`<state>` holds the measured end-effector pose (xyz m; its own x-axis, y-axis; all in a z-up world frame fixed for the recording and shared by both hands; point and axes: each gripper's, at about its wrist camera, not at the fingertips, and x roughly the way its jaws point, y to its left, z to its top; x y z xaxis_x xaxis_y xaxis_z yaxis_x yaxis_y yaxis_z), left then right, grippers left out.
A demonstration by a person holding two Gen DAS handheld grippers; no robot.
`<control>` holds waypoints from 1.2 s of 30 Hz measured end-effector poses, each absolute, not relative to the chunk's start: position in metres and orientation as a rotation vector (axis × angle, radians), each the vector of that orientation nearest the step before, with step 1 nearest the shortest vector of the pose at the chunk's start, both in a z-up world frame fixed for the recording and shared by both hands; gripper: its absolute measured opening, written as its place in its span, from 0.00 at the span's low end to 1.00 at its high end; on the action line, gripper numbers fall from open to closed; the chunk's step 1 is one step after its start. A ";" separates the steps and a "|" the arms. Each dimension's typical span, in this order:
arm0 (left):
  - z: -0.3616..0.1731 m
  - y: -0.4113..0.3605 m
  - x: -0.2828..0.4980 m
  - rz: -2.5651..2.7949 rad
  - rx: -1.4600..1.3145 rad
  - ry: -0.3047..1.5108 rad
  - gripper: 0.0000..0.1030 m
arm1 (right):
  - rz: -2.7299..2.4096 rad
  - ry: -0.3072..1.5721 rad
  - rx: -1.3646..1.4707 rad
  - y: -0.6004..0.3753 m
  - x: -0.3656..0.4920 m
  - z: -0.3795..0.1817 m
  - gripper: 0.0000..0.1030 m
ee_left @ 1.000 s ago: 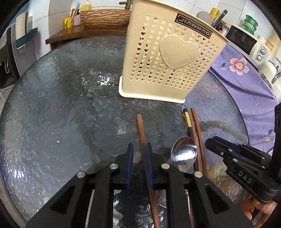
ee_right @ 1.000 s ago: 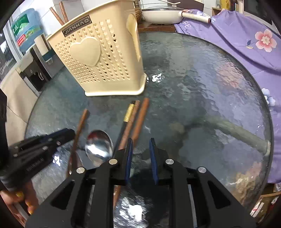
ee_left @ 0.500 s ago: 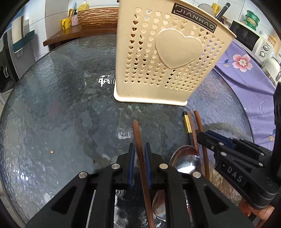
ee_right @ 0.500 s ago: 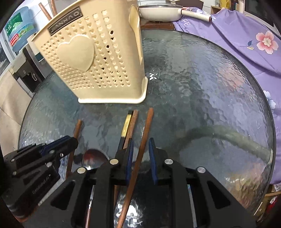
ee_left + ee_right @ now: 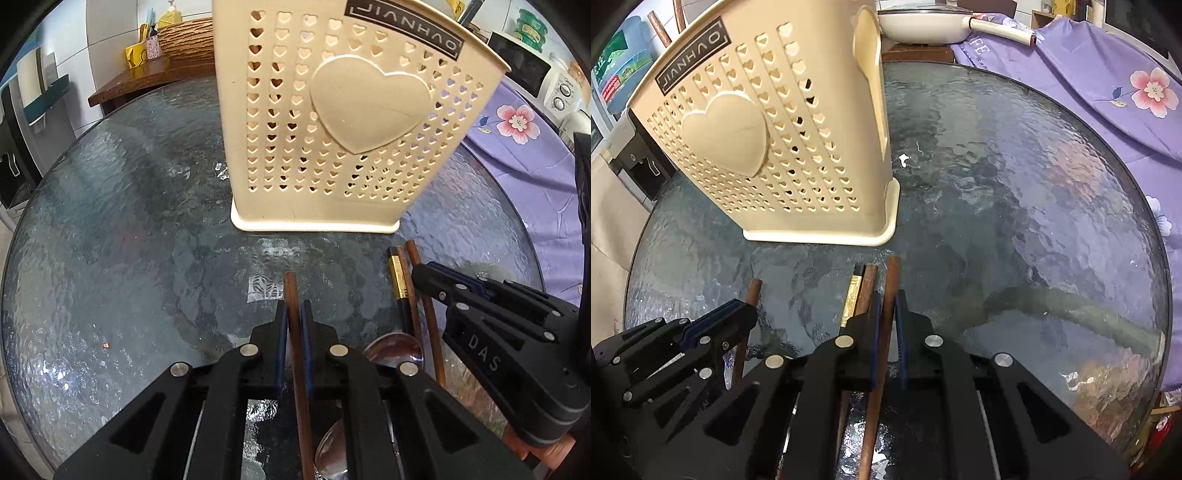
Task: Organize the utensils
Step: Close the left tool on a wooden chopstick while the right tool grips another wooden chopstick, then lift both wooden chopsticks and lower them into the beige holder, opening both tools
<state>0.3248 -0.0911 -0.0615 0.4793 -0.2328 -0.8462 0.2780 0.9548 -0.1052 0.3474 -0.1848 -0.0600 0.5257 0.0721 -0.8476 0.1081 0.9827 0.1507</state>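
A cream perforated utensil holder (image 5: pixel 343 133) with a raised heart stands on the round glass table (image 5: pixel 110 229); it also shows in the right wrist view (image 5: pixel 783 140). My left gripper (image 5: pixel 292 314) is shut on a brown wooden chopstick (image 5: pixel 291 295) that points toward the holder. My right gripper (image 5: pixel 887 301) is shut on another brown chopstick (image 5: pixel 891 273). A black, gold-banded chopstick (image 5: pixel 398 280), another brown one (image 5: pixel 870 284) and a steel spoon (image 5: pixel 395 349) lie on the glass between the grippers. The right gripper shows in the left wrist view (image 5: pixel 421 275).
Two chopsticks (image 5: pixel 666 26) stand in the holder. A purple flowered cloth (image 5: pixel 1108 74) covers things to the right, with a white pan (image 5: pixel 923 26) behind. A wooden counter (image 5: pixel 147 77) with a basket stands behind the table.
Both grippers have moved forward toward the holder. The left has tightened on its chopstick. The right has closed on a brown chopstick it did not hold a second ago.
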 end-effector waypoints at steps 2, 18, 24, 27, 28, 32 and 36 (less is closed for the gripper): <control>-0.061 -0.092 0.326 -0.311 0.051 1.021 0.07 | -0.021 1.014 0.190 -0.185 0.349 -0.060 0.08; -0.045 -0.067 0.328 -0.336 -0.020 0.942 0.07 | 0.040 0.894 0.221 -0.193 0.330 -0.041 0.07; 0.005 -0.054 0.304 -0.383 -0.045 0.806 0.07 | 0.093 0.766 0.220 -0.201 0.309 0.002 0.07; 0.030 -0.047 0.291 -0.402 -0.055 0.738 0.07 | 0.116 0.697 0.214 -0.206 0.297 0.030 0.07; 0.039 -0.045 0.286 -0.408 -0.059 0.716 0.07 | 0.124 0.669 0.216 -0.208 0.292 0.040 0.07; 0.074 -0.037 0.264 -0.424 -0.075 0.632 0.07 | 0.163 0.584 0.196 -0.213 0.270 0.076 0.07; 0.101 -0.030 0.246 -0.429 -0.063 0.566 0.07 | 0.206 0.526 0.173 -0.213 0.244 0.106 0.07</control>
